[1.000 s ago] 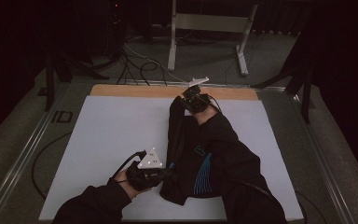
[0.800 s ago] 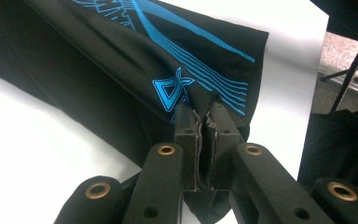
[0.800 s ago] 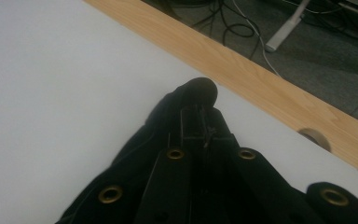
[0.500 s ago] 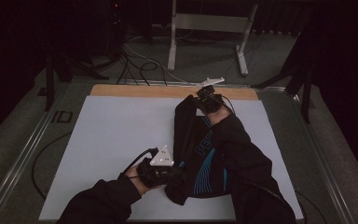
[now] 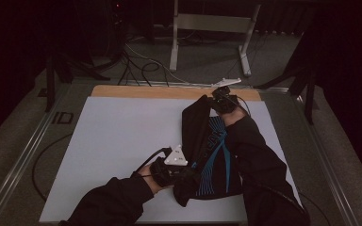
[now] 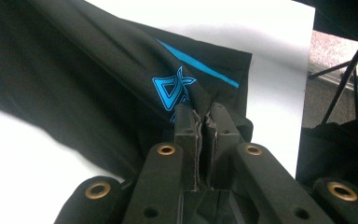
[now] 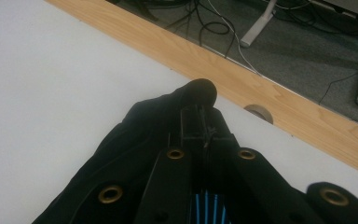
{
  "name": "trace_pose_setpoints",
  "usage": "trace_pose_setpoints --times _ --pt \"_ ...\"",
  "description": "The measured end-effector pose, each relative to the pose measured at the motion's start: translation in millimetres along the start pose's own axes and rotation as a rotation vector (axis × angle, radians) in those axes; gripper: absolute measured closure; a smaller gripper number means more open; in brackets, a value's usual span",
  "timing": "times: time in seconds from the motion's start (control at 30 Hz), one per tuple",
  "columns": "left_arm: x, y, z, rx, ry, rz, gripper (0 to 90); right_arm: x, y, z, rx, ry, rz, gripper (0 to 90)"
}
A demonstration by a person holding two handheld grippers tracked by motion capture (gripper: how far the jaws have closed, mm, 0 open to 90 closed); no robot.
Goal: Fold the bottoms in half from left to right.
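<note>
The left gripper clamps the black garment near the table's near edge; the right gripper pinches its far end just short of the wooden strip. White tabletop lies bare to their left.

- High view: fixed above the person's side of the table, facing forward and down — it takes in the whole white top, the wooden far edge and the floor beyond.
- Left gripper view: rides on the left gripper, very near the black garment, looking across the top toward its right edge.
- Right gripper view: rides on the right gripper, close over the garment's far end, facing the wooden far edge.
- Shared: the garment and white top appear in all three views — the wooden far edge in the high and right gripper views.
</note>
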State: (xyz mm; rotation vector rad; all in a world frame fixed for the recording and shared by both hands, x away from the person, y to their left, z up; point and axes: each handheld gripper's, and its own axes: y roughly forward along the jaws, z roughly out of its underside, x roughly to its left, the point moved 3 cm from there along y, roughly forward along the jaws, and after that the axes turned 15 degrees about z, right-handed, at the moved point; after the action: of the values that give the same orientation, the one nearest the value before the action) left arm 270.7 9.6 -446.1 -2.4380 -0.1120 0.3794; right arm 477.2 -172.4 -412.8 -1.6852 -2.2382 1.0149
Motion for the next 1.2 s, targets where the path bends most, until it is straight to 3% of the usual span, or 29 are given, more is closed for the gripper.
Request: trace_pose_setpoints --times 0.43,0.77,1.0,1.2 --pt "3.1 33.4 -11.8 0.013 0.009 0.059 85.0 -20.6 0.8 15.9 0.017 0.022 0.037 90.0" --pt "5.8 59.3 -20.0 0.025 0.028 0.096 85.0 -26.8 7.5 28.0 0.039 0.025 0.051 90.0" --pt "11.5 77.7 -17.0 0.028 -0.002 0.128 85.0 -31.2 17.2 40.4 0.065 0.021 0.061 90.0" --pt "14.0 87.5 -15.5 0.032 -0.014 0.129 84.9 -34.0 28.6 53.9 0.097 0.026 0.075 90.0"
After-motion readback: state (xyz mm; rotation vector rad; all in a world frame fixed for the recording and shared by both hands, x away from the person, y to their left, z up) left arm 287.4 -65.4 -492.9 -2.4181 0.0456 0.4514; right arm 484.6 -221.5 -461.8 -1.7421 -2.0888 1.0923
